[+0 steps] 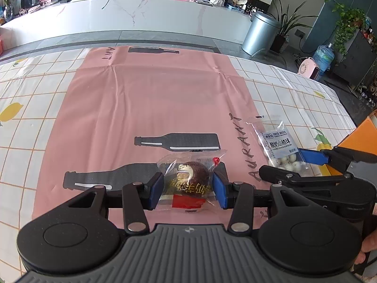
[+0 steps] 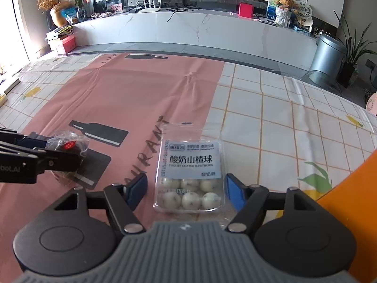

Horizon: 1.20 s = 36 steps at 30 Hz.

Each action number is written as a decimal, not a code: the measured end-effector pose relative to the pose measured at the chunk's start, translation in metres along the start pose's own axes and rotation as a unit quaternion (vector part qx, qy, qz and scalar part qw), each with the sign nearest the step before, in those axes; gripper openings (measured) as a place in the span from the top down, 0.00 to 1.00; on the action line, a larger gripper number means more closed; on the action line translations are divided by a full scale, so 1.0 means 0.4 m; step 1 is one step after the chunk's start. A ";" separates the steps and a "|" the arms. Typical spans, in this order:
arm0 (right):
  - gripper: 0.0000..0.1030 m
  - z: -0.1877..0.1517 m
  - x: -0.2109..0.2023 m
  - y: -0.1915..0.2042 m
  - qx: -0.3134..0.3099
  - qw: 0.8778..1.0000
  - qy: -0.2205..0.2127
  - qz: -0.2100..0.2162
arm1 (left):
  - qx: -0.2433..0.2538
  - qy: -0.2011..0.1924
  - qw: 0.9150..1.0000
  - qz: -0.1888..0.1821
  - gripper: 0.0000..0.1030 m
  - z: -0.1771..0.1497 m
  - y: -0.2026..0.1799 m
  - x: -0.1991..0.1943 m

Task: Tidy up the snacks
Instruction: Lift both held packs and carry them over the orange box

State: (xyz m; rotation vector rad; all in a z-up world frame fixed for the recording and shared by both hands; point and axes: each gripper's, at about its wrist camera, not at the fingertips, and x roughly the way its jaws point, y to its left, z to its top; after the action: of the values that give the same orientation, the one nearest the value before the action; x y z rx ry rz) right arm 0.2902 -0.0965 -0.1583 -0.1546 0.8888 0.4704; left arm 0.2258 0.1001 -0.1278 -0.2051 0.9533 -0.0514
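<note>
Two snack packs are lying on the pink mat [image 1: 146,99] over the checked tablecloth [image 2: 282,118].

Wrapped brown ball snack [image 1: 188,181] is sitting near the mat's front edge, between the left gripper [image 1: 188,186] pads. Likely light, with crinkly, slippery film over a firmer round core, so I'd be taking it across the core, not the loose film ends. Jaws are partly spread, pads hugging the wrapper on both sides; can't tell if they're actually squeezing.

Yogurt-coated hawthorn ball pack [image 2: 190,172] is lying flat at the mat's right edge. Probably light, with the loose balls shifting inside; best taken across the ball-filled lower part. Right gripper [image 2: 186,188] is straddling that part, jaws spread wider than the pack, gap showing each side, nothing held. An orange container [image 2: 353,176] is standing just to the right.
</note>
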 end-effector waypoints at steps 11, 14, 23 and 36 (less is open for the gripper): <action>0.32 0.009 0.019 -0.004 0.046 0.998 -0.027 -0.034 | -0.002 0.001 1.000 0.004 0.48 -0.001 -0.002 0.009; 0.42 0.003 0.014 0.006 0.042 0.998 -0.034 -0.037 | -0.003 0.001 1.000 0.005 0.51 -0.001 -0.005 0.008; 0.48 -0.002 -0.024 0.006 0.079 0.996 -0.033 -0.018 | -0.003 -0.012 1.000 -0.002 0.57 0.010 -0.012 -0.025; 0.50 -0.035 -0.286 0.009 0.131 0.989 -0.067 -0.001 | 0.024 -0.051 0.998 -0.023 0.57 0.028 -0.144 -0.235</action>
State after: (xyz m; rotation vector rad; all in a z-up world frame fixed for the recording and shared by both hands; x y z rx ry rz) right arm 0.2173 -0.1356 -0.0778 0.1163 0.8094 0.3527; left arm 0.1831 0.0579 -0.0344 -0.1847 0.8457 -0.1057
